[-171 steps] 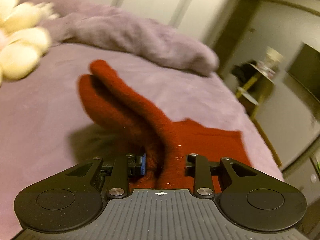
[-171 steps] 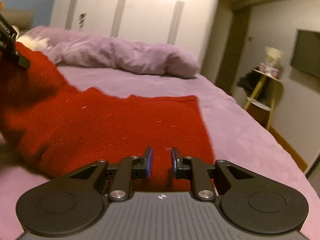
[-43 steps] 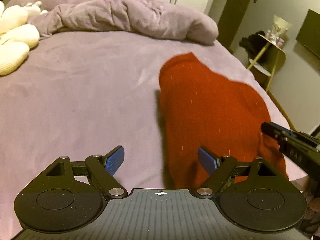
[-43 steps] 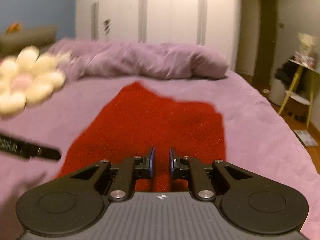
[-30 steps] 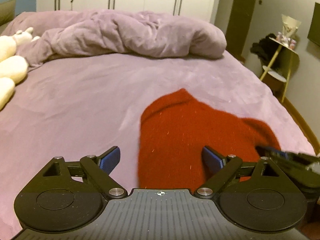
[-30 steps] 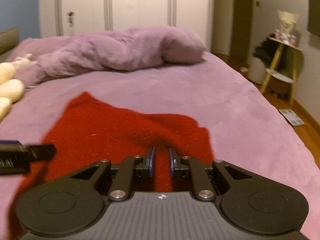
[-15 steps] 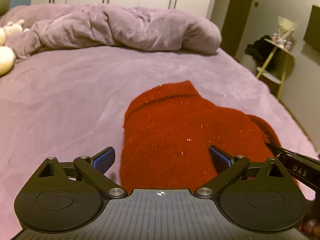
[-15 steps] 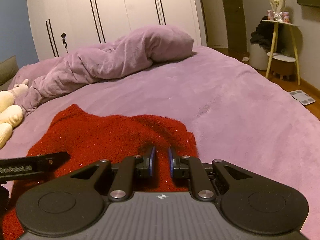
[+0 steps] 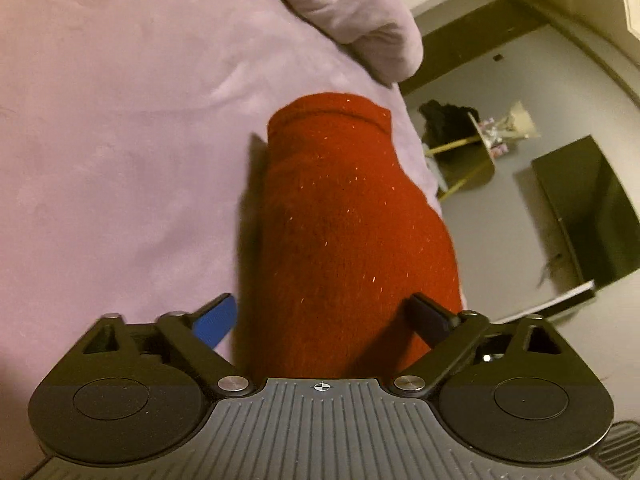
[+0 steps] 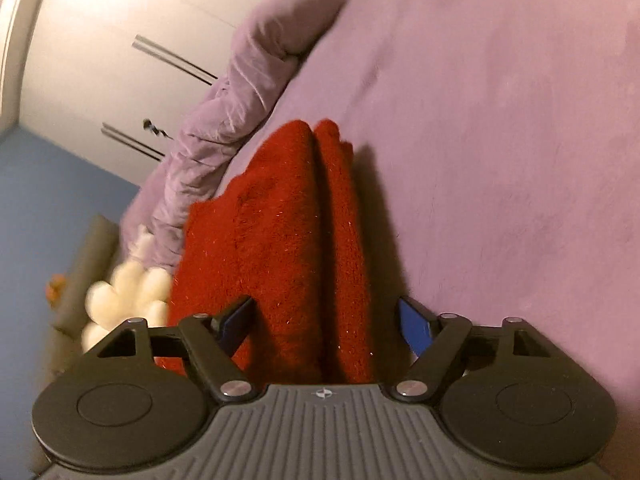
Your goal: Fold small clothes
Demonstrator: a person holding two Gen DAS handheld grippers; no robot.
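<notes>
A folded red fuzzy garment (image 9: 340, 208) lies on the purple bed (image 9: 120, 120), near its right edge. My left gripper (image 9: 320, 300) hangs low over the garment's near end, tilted. Its jaws are wide and closing, the cloth lies between them, and the pads do not press on it. In the right wrist view the same garment (image 10: 288, 220) shows two thick folds side by side. My right gripper (image 10: 325, 301) straddles those folds with its jaws opening, and both blue pads stand clear of the cloth.
A crumpled purple duvet (image 9: 352, 4) lies along the far side of the bed (image 10: 500, 120). A cream plush toy (image 10: 128, 292) sits past the garment. Beyond the bed's edge are a yellow-legged side table (image 9: 472, 148) and a dark screen (image 9: 588, 208). A white wardrobe (image 10: 120, 40) stands behind.
My right gripper was shut on a fold of the red garment and now stands open around it. Both grippers rolled and sank closer to the cloth. Each has left the other's view.
</notes>
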